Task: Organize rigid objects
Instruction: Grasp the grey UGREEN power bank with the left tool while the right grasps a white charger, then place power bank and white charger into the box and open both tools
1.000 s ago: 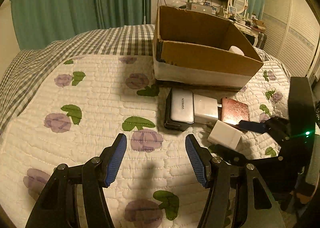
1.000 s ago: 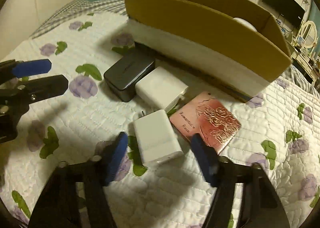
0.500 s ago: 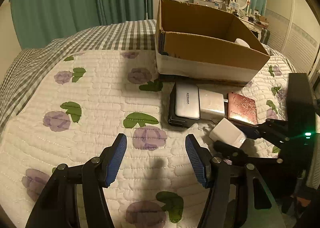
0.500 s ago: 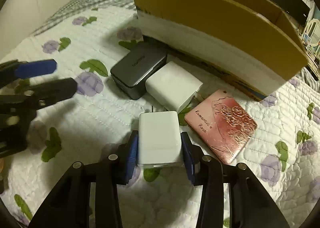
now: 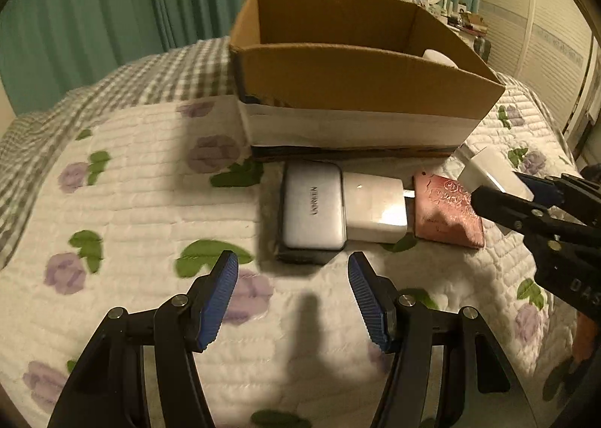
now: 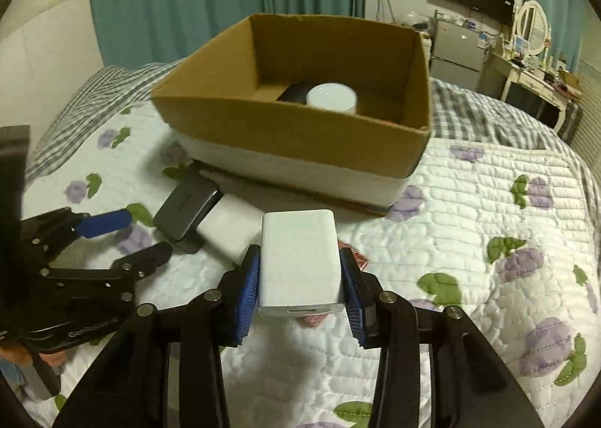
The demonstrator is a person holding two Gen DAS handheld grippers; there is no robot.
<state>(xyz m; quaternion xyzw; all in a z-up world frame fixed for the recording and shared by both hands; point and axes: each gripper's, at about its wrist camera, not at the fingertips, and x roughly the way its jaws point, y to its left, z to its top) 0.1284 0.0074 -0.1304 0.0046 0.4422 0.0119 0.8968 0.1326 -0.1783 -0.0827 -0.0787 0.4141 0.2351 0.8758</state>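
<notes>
Both views are lit by warm, yellowish indoor light and look fairly dim, with the corners of each frame falling to black where the fisheye vignettes. Straight lines bow strongly toward the edges. In the left wrist view a glare patch sits on the white charger (image 5: 375, 208) at centre, and a dark shadow falls on the quilt (image 5: 131, 221) at lower centre. The cardboard box (image 6: 300, 127) throws shade inward in the right wrist view. Fine detail is soft and slightly smeared throughout.
</notes>
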